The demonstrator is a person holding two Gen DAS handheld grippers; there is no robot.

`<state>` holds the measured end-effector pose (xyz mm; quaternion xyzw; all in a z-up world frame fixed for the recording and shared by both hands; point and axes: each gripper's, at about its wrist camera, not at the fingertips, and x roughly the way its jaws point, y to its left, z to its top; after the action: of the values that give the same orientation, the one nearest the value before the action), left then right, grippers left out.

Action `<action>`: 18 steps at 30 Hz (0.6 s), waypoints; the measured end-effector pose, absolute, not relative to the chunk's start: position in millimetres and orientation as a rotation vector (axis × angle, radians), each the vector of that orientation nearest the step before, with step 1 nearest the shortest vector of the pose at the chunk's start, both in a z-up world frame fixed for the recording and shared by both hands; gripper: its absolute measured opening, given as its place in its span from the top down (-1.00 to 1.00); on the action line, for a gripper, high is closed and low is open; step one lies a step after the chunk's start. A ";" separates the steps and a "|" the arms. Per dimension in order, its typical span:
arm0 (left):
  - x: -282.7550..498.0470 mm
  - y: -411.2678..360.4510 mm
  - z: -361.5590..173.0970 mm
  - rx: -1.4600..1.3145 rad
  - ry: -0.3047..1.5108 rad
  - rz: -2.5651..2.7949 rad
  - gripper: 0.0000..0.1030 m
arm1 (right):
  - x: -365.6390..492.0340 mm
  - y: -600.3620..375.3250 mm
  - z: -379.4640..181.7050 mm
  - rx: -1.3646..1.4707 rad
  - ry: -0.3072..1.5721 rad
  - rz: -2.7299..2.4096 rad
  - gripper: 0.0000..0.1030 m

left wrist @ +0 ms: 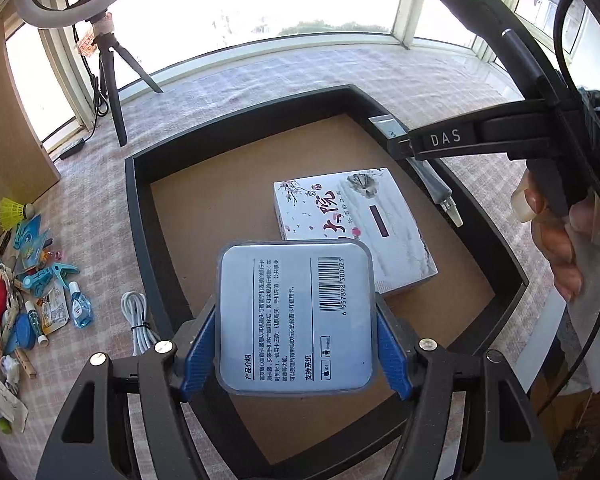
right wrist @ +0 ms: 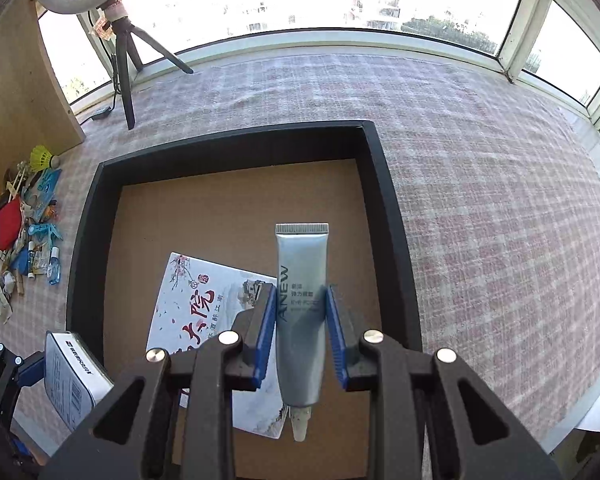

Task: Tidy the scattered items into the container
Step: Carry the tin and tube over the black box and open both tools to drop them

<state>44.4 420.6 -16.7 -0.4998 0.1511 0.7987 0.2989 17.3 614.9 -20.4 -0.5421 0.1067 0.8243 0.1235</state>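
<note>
My left gripper [left wrist: 296, 320] is shut on a square silver tin [left wrist: 294, 316] with a barcode label, its blue pads pressing on both sides. The tin hangs over the near part of the black-walled container [left wrist: 140, 216], which has a brown cardboard floor. A white floral box [left wrist: 356, 232] lies flat inside it. My right gripper [right wrist: 301, 292] is shut on a silver ANEW tube [right wrist: 302, 276], cap end toward the camera, above the container [right wrist: 380, 184] and beside the floral box [right wrist: 188, 308]. In the left wrist view the tube [left wrist: 440, 192] hangs over the container's right wall.
A pile of scattered small items [left wrist: 32, 280] lies on the checked cloth left of the container, with a white coiled cable [left wrist: 138, 320] nearer to it. A ring-light tripod [right wrist: 128, 76] and a wooden board [right wrist: 16, 92] stand at the back left. Windows run along the far side.
</note>
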 end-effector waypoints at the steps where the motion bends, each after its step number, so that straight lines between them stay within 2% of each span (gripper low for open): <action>1: 45.4 423.0 -17.2 -1.332 0.407 2.101 -0.31 | 19.3 615.8 -20.0 -1.578 0.315 2.404 0.51; 2: 46.6 424.6 -16.9 -1.333 0.412 2.086 -0.34 | 19.8 615.8 -19.7 -1.583 0.319 2.407 0.51; 3: 47.8 424.5 -15.5 -1.331 0.413 2.090 -0.45 | 19.6 615.7 -19.7 -1.590 0.328 2.407 0.47; 4: 48.2 422.9 -13.4 -1.325 0.407 2.102 -0.50 | 20.0 614.7 -19.0 -1.593 0.339 2.398 0.34; 6: 45.1 416.1 -9.5 -1.324 0.380 2.127 -0.50 | 18.7 608.7 -14.5 -1.586 0.353 2.420 0.27; 18: -8.5 330.4 -10.6 -1.457 0.209 2.344 -0.47 | -14.1 530.1 7.9 -1.664 0.300 2.604 0.28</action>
<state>-8.5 330.4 -10.6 -0.5173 0.0743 0.8320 0.1859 -14.1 530.1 7.9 -0.5357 0.0966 0.8386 0.0183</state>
